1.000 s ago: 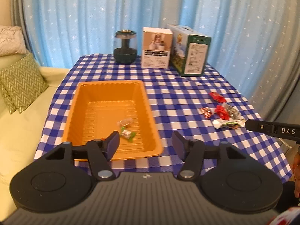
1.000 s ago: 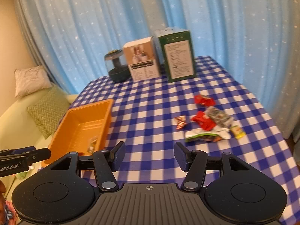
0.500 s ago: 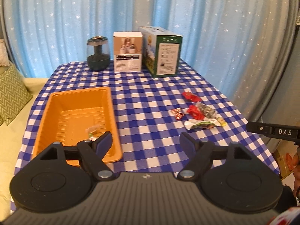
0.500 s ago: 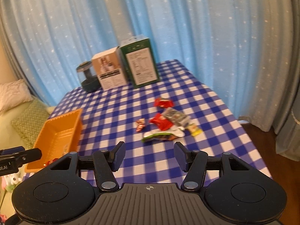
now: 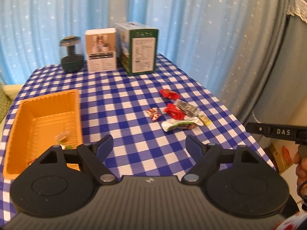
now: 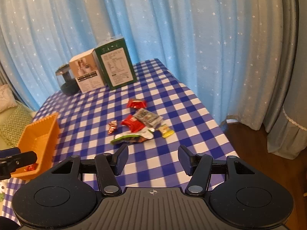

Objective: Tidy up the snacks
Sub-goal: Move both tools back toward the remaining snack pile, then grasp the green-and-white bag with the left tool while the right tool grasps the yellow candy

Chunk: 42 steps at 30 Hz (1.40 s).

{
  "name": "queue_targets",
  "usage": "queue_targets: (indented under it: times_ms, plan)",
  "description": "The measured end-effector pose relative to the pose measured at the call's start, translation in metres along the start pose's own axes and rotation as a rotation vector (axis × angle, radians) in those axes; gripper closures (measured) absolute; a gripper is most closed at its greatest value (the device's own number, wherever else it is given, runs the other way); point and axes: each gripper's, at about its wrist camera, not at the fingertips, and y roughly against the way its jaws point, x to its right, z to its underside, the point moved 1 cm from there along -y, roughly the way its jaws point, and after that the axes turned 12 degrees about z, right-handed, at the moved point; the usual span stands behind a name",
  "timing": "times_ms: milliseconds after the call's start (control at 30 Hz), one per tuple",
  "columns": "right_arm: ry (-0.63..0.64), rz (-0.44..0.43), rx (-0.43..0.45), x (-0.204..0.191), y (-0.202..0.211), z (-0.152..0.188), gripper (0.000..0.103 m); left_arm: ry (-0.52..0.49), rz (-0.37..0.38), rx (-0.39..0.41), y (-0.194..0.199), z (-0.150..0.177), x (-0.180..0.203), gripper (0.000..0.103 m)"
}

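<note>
Several snack packets lie in a loose pile [image 5: 179, 113] on the blue checked tablecloth; the pile also shows in the right wrist view [image 6: 141, 124]. It includes red wrappers [image 6: 136, 103], a white-green pouch [image 6: 132, 137], a yellow sachet [image 6: 166, 131] and a small candy [image 6: 112, 126]. An orange tray [image 5: 44, 122] at the left holds a few small snacks [image 5: 62, 139]; it also shows in the right wrist view [image 6: 39, 140]. My left gripper [image 5: 149, 145] is open and empty above the table's front edge. My right gripper [image 6: 153, 158] is open and empty, just short of the pile.
Two cartons, white [image 5: 101, 49] and green [image 5: 141, 48], and a dark jar [image 5: 71, 55] stand at the table's back before a blue curtain. A sofa with cushions [image 6: 13, 122] is at the left. The table's right edge drops to a wooden floor [image 6: 268, 143].
Both grippers have swung right, from facing the orange tray toward the snack pile. The left jaws have opened wider. The right gripper is closer to the pile.
</note>
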Motion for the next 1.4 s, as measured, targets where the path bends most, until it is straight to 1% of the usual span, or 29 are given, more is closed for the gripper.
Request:
queue_targets:
  times_ms: [133, 267, 367, 433, 533, 600, 767, 867, 933, 1000, 1033, 1167, 1200, 1333, 1400]
  plan:
    - [0.021, 0.005, -0.006, 0.007, -0.009, -0.002, 0.046, -0.045, 0.023, -0.021, -0.017, -0.001, 0.009, 0.023]
    - [0.068, 0.012, -0.004, 0.011, -0.021, -0.005, 0.046, -0.117, 0.051, -0.039, -0.037, -0.003, 0.018, 0.024]
    - [0.095, -0.005, -0.004, 0.014, -0.034, -0.008, 0.046, -0.159, 0.076, -0.055, -0.056, -0.003, 0.022, 0.025]
    - [0.120, -0.006, -0.004, 0.015, -0.043, -0.009, 0.046, -0.185, 0.090, -0.078, -0.070, -0.003, 0.023, 0.029]
    - [0.177, -0.009, -0.003, 0.014, -0.060, -0.010, 0.046, -0.230, 0.109, -0.109, -0.093, -0.003, 0.026, 0.033]
    - [0.215, -0.015, -0.006, 0.013, -0.073, -0.009, 0.046, -0.263, 0.120, -0.126, -0.108, -0.004, 0.026, 0.033]
    - [0.275, -0.041, -0.018, 0.009, -0.110, -0.010, 0.046, -0.303, 0.146, -0.158, -0.145, -0.008, 0.023, 0.033]
    - [0.305, -0.047, -0.022, 0.005, -0.132, -0.012, 0.046, -0.326, 0.164, -0.173, -0.166, -0.011, 0.021, 0.036]
    - [0.319, -0.053, -0.026, 0.004, -0.145, -0.014, 0.048, -0.351, 0.170, -0.178, -0.180, -0.013, 0.019, 0.039]
    - [0.333, -0.058, -0.029, 0.002, -0.159, -0.016, 0.053, -0.385, 0.177, -0.183, -0.193, -0.015, 0.018, 0.042]
    - [0.338, -0.058, -0.032, 0.002, -0.165, -0.017, 0.053, -0.394, 0.185, -0.185, -0.199, -0.016, 0.017, 0.044]
    - [0.364, -0.068, -0.050, 0.000, -0.185, -0.020, 0.054, -0.434, 0.240, -0.198, -0.221, -0.021, 0.015, 0.049]
    - [0.375, -0.066, -0.052, -0.001, -0.188, -0.020, 0.055, -0.447, 0.252, -0.206, -0.226, -0.021, 0.015, 0.052]
    - [0.388, -0.073, -0.057, -0.001, -0.198, -0.019, 0.057, -0.487, 0.316, -0.255, -0.244, -0.022, 0.017, 0.061]
    - [0.384, -0.083, -0.064, 0.001, -0.202, -0.018, 0.060, -0.503, 0.334, -0.276, -0.250, -0.022, 0.019, 0.062]
